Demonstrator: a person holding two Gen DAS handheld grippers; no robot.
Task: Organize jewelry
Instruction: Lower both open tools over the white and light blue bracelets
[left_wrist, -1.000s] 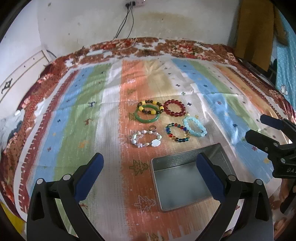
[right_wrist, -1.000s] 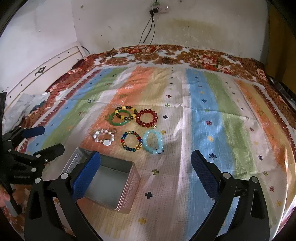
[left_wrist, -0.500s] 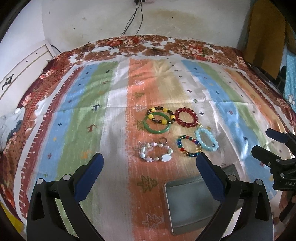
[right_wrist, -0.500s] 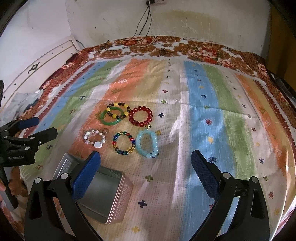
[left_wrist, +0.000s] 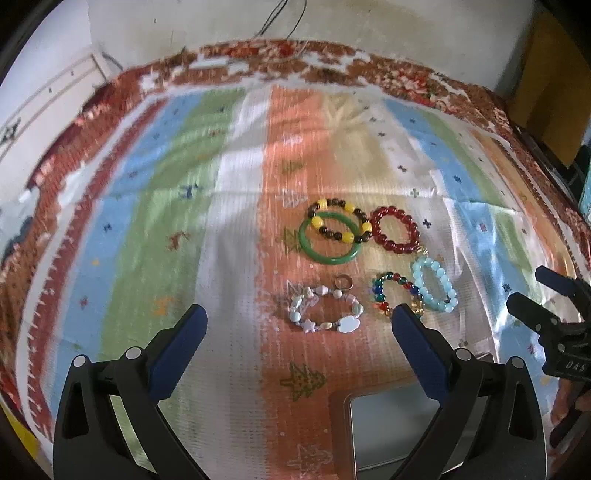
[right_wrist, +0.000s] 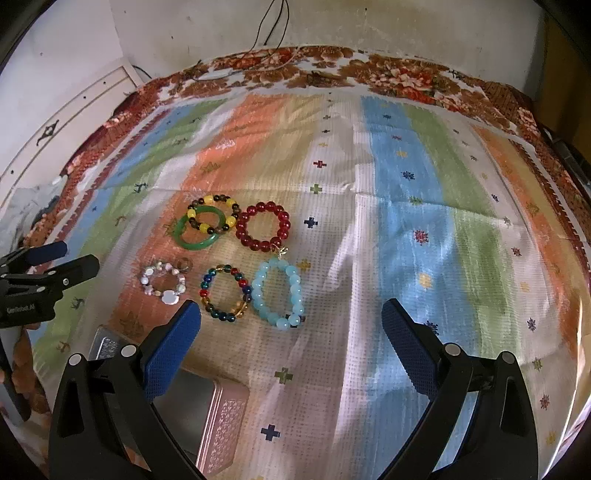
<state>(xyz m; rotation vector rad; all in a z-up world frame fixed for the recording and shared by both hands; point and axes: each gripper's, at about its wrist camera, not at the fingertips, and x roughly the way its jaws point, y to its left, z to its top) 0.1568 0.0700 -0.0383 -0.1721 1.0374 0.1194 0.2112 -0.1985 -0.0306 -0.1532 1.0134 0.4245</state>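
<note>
- Both grippers hover over a bed with a striped cloth (right_wrist: 406, 221); left gripper (left_wrist: 297, 325) jaws wide apart, holding nothing; right gripper (right_wrist: 291, 321) same, wide apart and empty.
- Jewelry lies in a cluster mid-cloth: green bangle (right_wrist: 197, 230) with a yellow-and-dark bead bracelet (right_wrist: 213, 213) lying across its top, red bead bracelet (right_wrist: 263, 226) just beside on the right.
- Nearer row: pale shell bracelet (right_wrist: 164, 283), multicolour bead bracelet (right_wrist: 226, 292), light-blue bead bracelet (right_wrist: 279, 292) touching its neighbour; a small ring (left_wrist: 342, 283) sits just beside the shell bracelet.
- Open metal tin (left_wrist: 391, 417), empty as far as it shows, sits near the camera in front of the cluster, nothing in it yet.
- Handling guess: bead bracelets light, floppy on elastic, smooth round beads likely to roll out of a pinch; best to clamp across one strand of beads.
- Bangle looks stiff, glassy, slippery, may chip; pinch across its rim, after clearing the overlapping bracelet.
- Ring tiny, hardest to pinch off soft cloth.
- Hidden: tin cut off by the frame edge and gripper fingers in both views; part of the multicolour bracelet sits behind a left finger in the left view.
- Left view blurred; shell beads hard to make out.
- A hand behind each gripper barely shows.
</note>
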